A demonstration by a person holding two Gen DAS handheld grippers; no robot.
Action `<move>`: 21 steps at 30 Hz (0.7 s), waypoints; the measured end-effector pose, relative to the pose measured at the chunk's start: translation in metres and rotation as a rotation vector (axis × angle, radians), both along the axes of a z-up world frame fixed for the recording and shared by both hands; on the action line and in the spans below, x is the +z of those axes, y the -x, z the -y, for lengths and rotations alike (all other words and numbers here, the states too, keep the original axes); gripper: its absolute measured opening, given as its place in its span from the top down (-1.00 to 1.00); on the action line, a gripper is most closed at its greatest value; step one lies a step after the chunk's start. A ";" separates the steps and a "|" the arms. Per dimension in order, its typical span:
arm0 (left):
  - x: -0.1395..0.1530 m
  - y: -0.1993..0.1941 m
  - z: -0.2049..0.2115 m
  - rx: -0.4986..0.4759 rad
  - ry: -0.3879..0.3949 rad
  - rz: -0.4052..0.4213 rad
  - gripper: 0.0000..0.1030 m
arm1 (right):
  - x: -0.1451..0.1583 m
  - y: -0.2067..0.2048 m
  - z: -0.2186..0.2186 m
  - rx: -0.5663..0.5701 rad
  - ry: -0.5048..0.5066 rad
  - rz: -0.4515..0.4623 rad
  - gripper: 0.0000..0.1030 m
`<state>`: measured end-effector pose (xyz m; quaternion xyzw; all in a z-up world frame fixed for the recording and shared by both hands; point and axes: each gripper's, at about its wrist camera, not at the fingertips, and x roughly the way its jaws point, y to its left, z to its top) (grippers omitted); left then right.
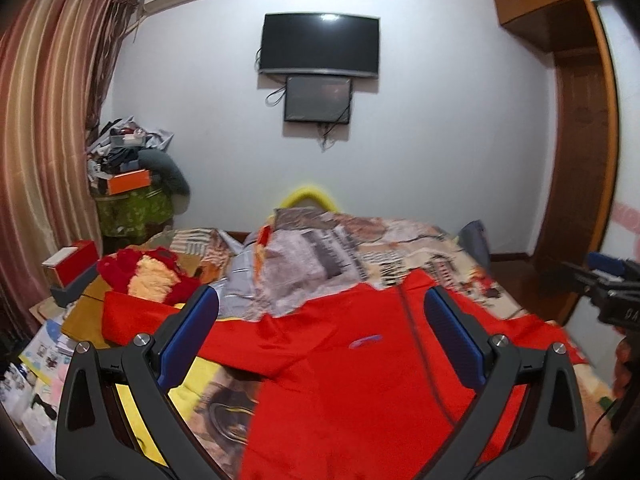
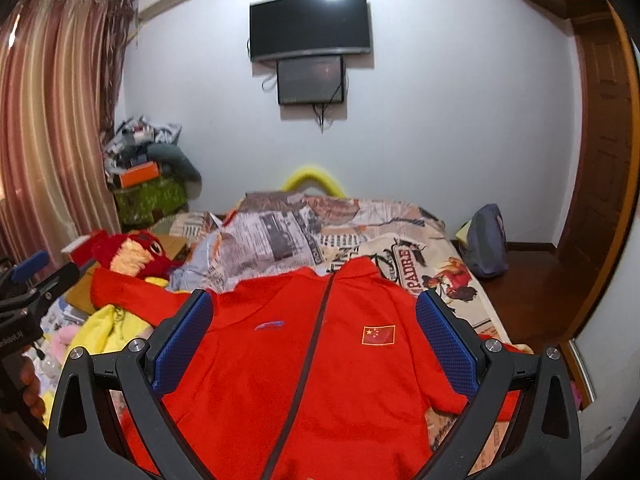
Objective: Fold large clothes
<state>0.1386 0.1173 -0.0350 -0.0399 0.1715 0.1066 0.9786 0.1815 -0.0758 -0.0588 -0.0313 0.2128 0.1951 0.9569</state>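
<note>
The red jacket (image 2: 320,360) is smooth matt cloth with a dark zipper and a stitched flag patch (image 2: 378,335); it lies on a printed cotton-like quilt (image 2: 360,224). Both the left gripper (image 1: 322,328) and right gripper (image 2: 314,330) show matt black plastic frames, bright metal screws and blue pads (image 2: 446,348) with a rough dotted texture. The door frame (image 2: 600,160) is glossy varnished wood, the television (image 2: 310,26) screen glossy, the curtain (image 2: 52,120) sheeny striped fabric.
</note>
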 end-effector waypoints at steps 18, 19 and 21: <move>-0.153 -0.131 -0.176 0.041 0.454 -0.412 -1.00 | -0.109 -0.143 -0.051 0.005 0.207 -0.355 -0.96; -0.166 -0.134 -0.189 0.072 0.491 -0.437 -1.00 | -0.115 -0.150 -0.051 -0.002 0.213 -0.379 -0.96; -0.181 -0.137 -0.204 0.094 0.530 -0.460 -1.00 | -0.129 -0.167 -0.053 -0.025 0.222 -0.425 -0.95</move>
